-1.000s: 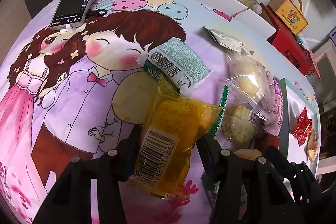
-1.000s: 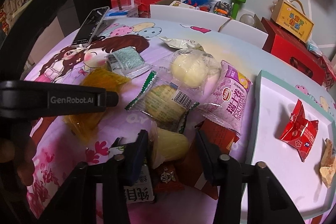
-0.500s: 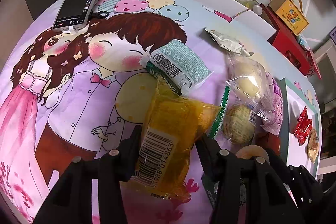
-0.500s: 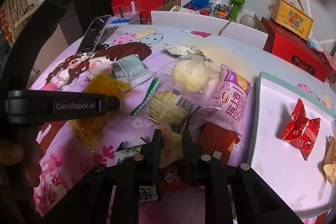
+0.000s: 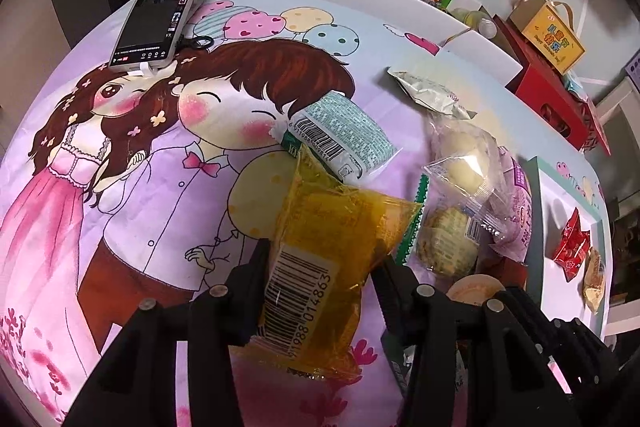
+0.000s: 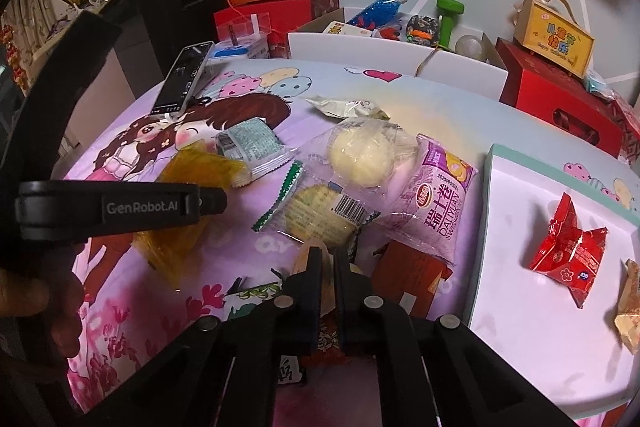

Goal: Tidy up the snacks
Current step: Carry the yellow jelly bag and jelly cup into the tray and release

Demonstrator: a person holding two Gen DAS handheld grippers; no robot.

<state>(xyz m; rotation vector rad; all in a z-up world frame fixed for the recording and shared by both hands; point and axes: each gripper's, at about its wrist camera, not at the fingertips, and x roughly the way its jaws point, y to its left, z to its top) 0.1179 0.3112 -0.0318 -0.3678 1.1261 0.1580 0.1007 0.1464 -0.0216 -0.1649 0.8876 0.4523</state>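
Two snacks sorted, most of the pile left.

My right gripper [image 6: 327, 263] is clenched on a pale snack pack [image 6: 320, 275] at lower centre; my left gripper [image 5: 320, 267] straddles the yellow packet [image 5: 320, 267], spread wide. Only the red packet [image 6: 568, 251] and another lie in the white tray [image 6: 520, 307] at right.

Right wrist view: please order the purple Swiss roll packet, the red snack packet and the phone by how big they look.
1. purple Swiss roll packet
2. red snack packet
3. phone
The phone lies farthest from the camera, so its true rank is unsure.
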